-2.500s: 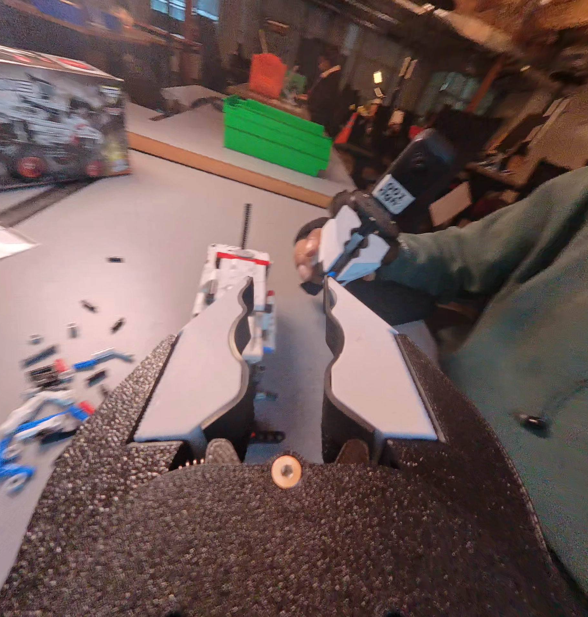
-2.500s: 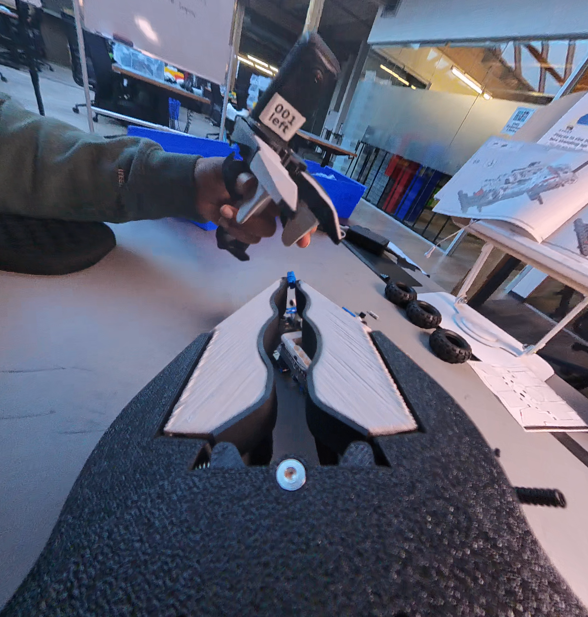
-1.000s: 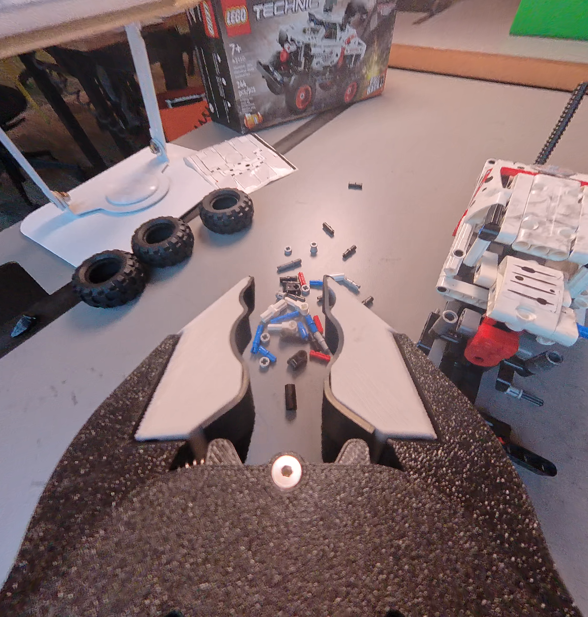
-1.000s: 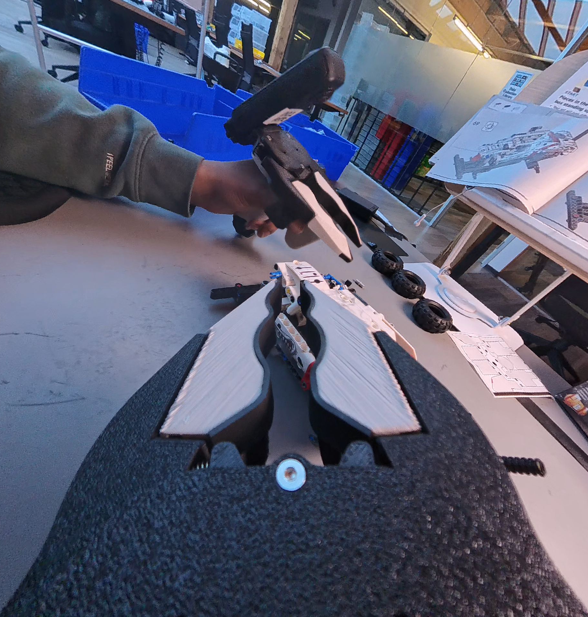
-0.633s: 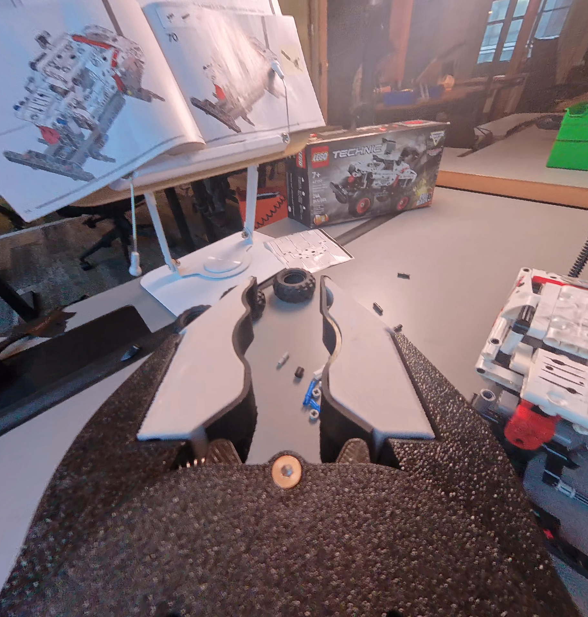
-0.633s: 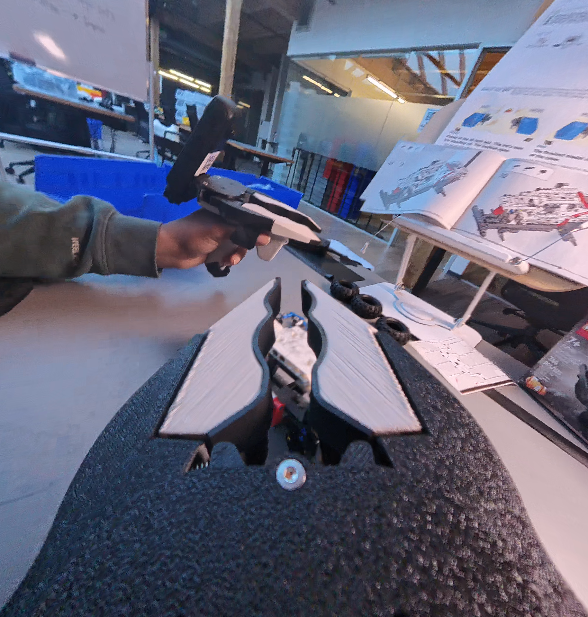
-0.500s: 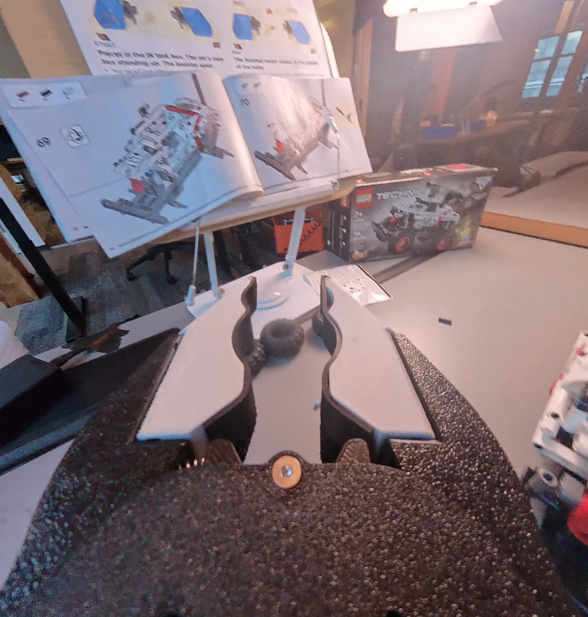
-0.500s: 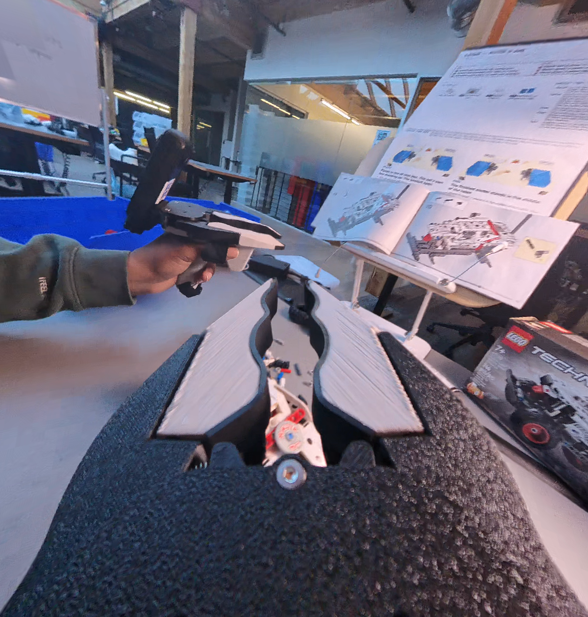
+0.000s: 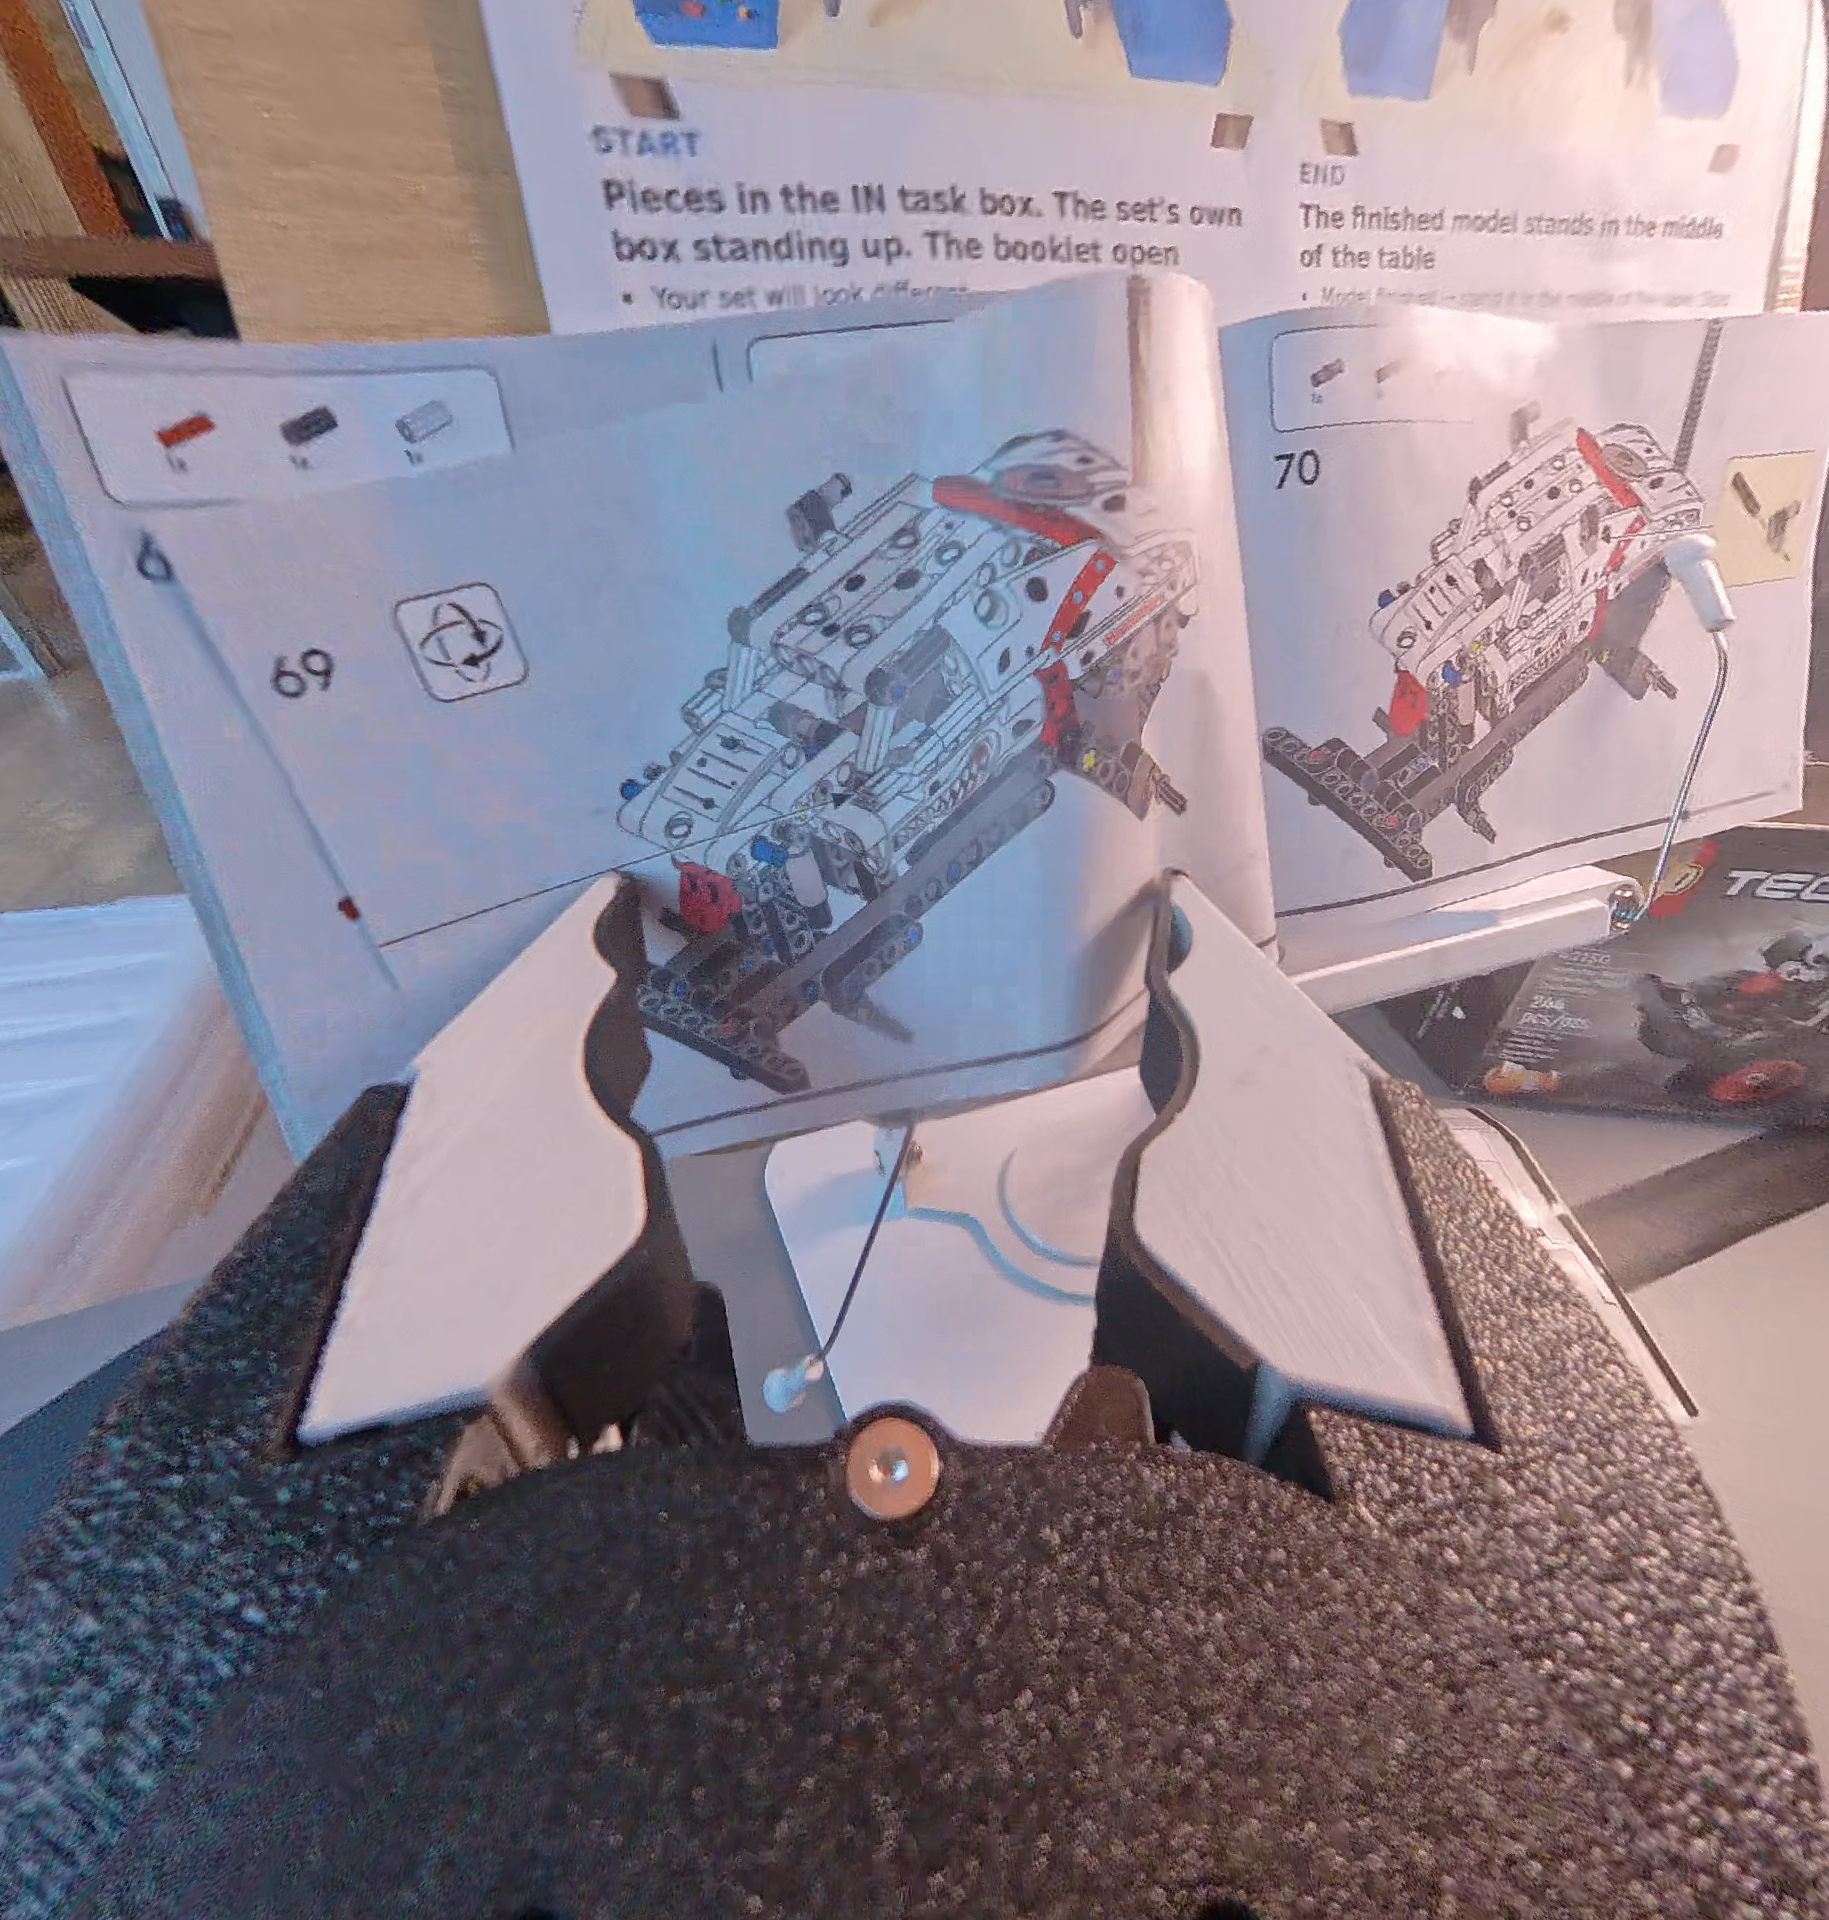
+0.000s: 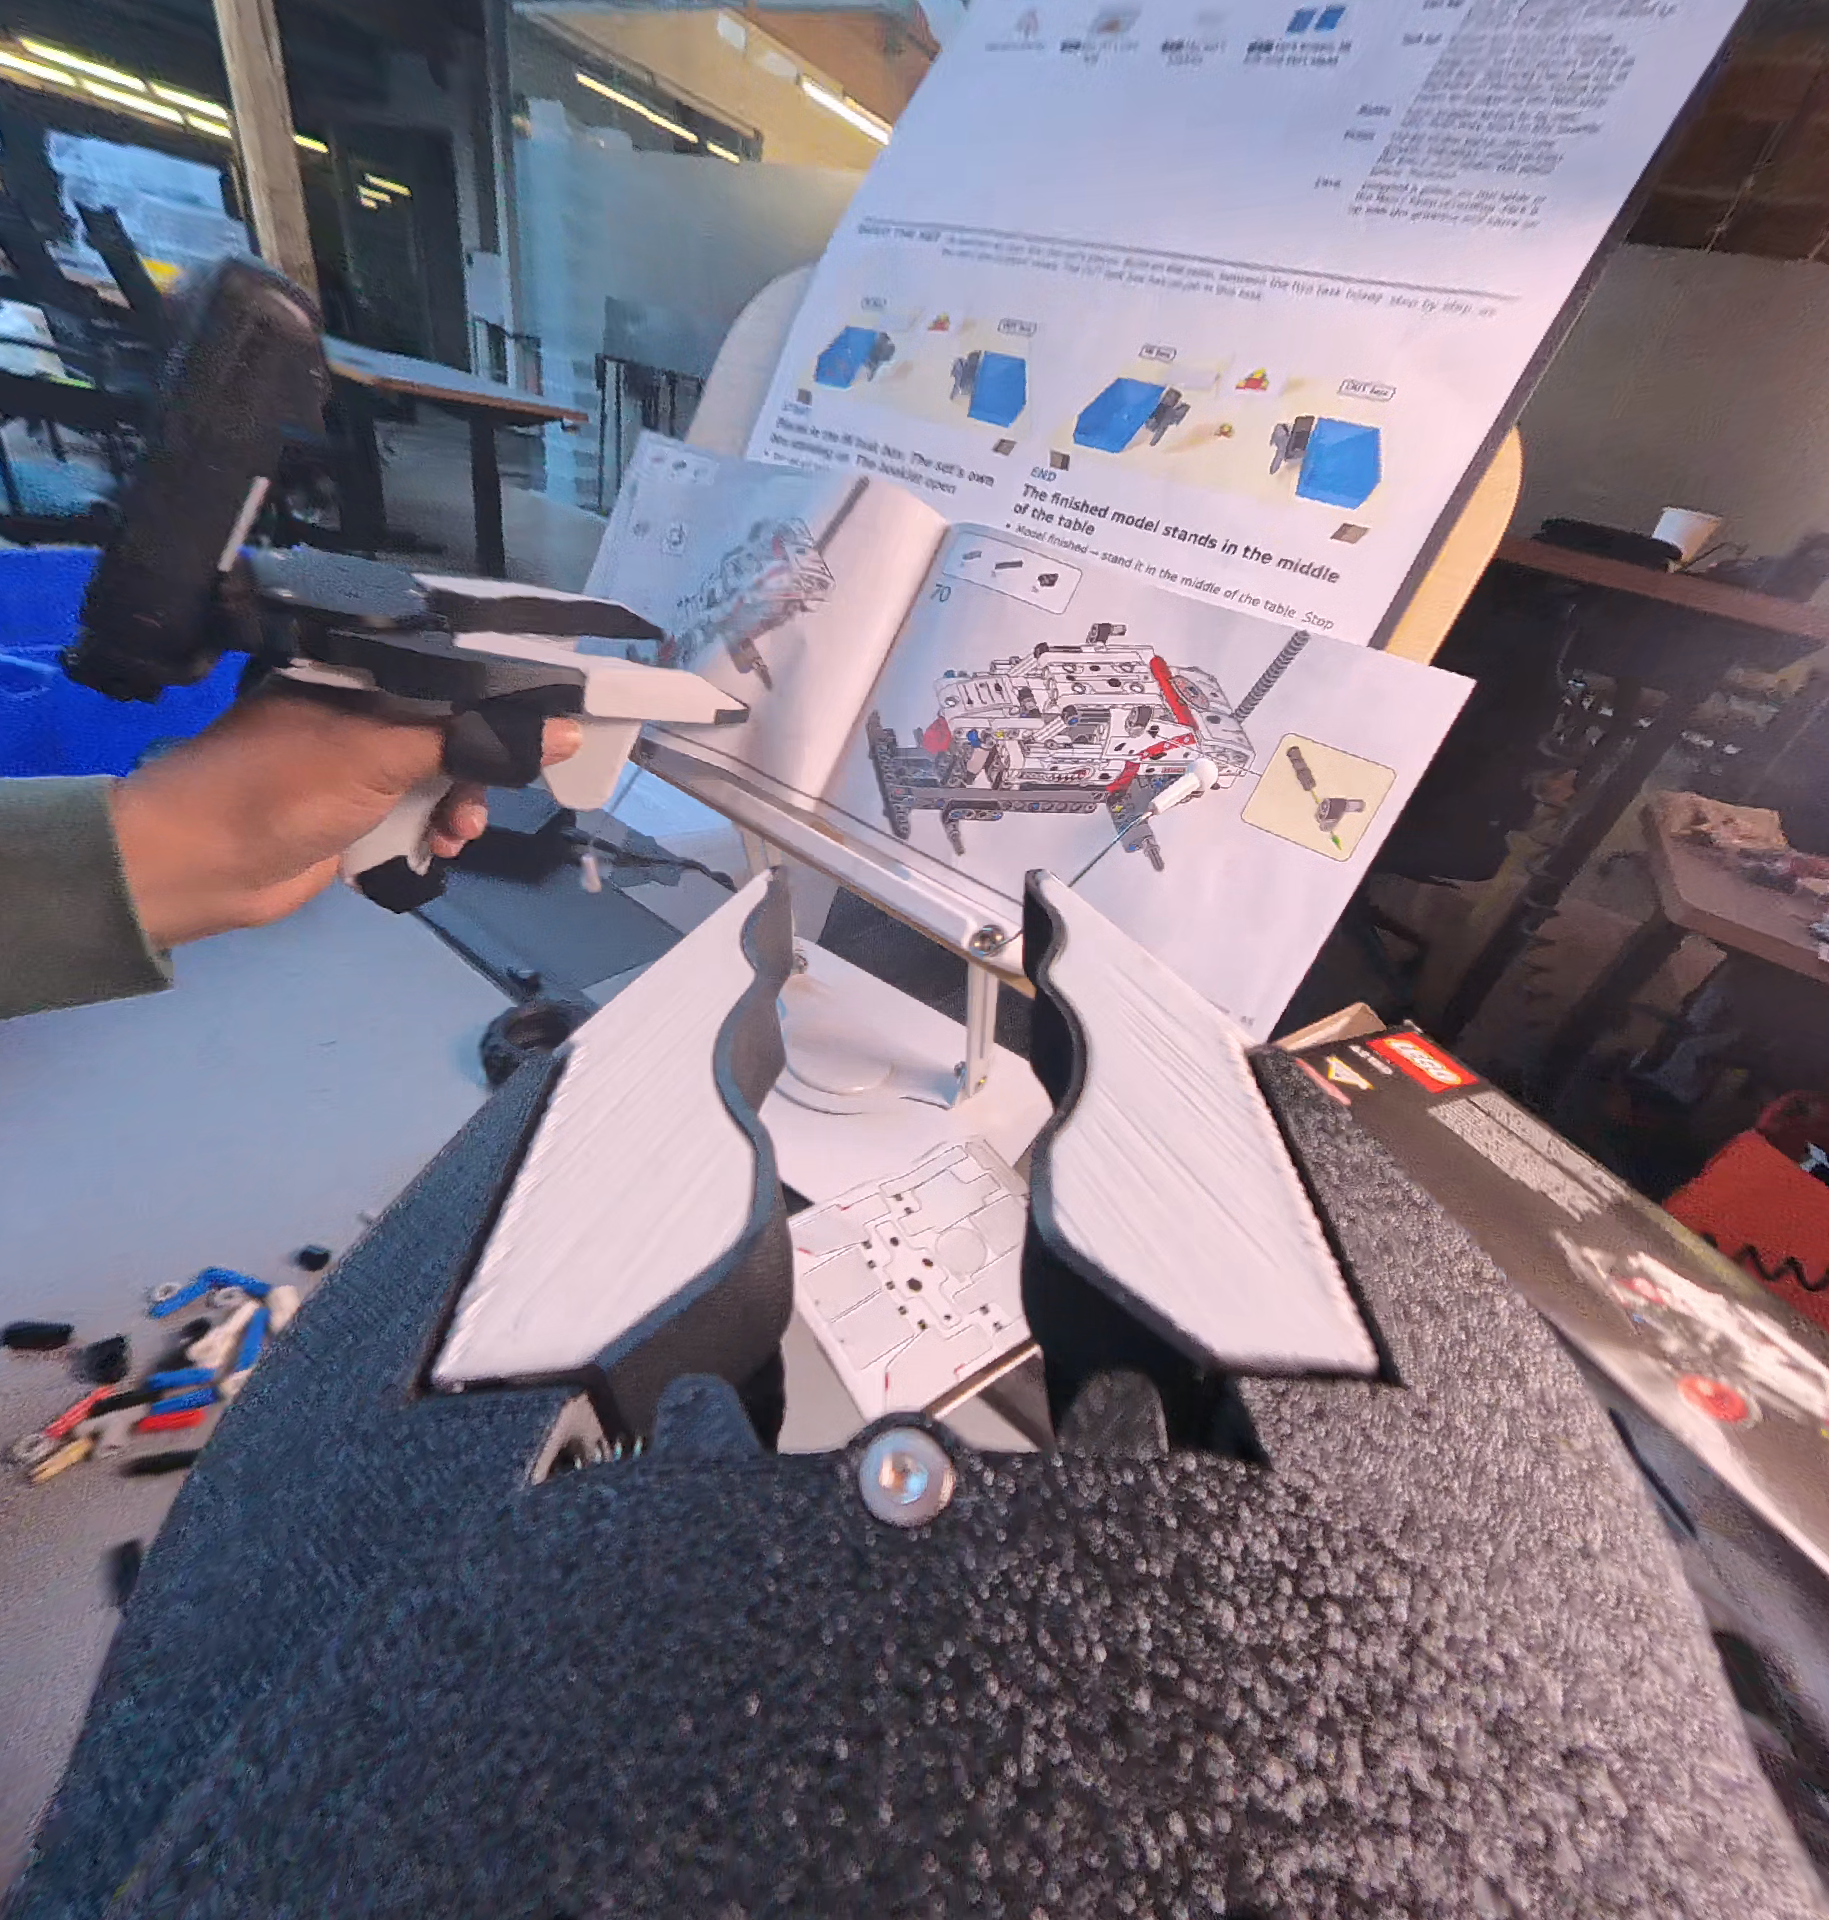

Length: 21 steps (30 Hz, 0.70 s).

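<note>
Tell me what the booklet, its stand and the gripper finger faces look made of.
Booklet: thin paper with a slight sheen; the open page curls and bows. Stand: looks like white-painted metal, with a bright bare ledge and a screw at the joint. Left gripper and right gripper fingers: probably 3D-printed plastic, matte white faces with fine ridges, over a black pebbled body.

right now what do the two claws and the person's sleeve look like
Both claws have a black, pebbly-textured body, a silver screw at the centre and two pale grey, wavy-edged fingers with black inner pads: left claw, right claw. Seen side-on, the left one has a black handle. The sleeve is dark green.
</note>
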Available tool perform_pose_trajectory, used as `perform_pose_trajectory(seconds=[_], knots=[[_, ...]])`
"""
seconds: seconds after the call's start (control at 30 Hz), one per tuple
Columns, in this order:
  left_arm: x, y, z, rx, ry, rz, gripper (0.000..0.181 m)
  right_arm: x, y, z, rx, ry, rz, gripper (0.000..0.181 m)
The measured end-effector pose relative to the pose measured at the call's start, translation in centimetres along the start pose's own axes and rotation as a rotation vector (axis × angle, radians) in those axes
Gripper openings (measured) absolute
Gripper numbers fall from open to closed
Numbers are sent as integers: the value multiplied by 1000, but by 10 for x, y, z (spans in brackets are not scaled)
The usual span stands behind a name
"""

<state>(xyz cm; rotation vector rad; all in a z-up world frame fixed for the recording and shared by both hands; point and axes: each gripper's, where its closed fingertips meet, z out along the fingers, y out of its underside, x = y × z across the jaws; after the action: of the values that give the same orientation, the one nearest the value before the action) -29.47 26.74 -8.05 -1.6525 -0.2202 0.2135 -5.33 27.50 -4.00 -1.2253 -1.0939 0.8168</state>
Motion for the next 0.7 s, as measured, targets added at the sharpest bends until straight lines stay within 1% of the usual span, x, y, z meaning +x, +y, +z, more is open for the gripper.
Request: perform_pose_trajectory(seconds=[0.03,0.13,0.23,0.3,0.37,0.43,0.53,0.57,0.63,0.67,0.7], knots=[[4,-3,1,17,-10,23,88,8,3,16,-18,0,-11,44],[22,-11,1,62,-4,86,48,23,13,58,-45,0,-11,43],[41,-19,2,96,24,137,31,27,23,87,-46,15,18,43],[59,-24,1,116,69,150,29,26,29,98,-46,32,27,43],[86,-33,-3,164,164,138,29,26,36,105,-55,53,-3,43],[116,-35,-6,170,263,127,32,31,45,108,-86,83,-20,43],[154,-29,-4,132,384,133,44,41,50,103,-101,134,18,34],[163,-27,-2,119,412,136,45,44,53,100,-117,153,20,31],[176,-22,1,92,459,143,49,48,59,93,-153,187,8,34],[180,-20,3,76,475,142,51,51,63,88,-184,215,9,43],[183,-19,4,72,485,141,51,56,72,83,-238,246,25,45]])
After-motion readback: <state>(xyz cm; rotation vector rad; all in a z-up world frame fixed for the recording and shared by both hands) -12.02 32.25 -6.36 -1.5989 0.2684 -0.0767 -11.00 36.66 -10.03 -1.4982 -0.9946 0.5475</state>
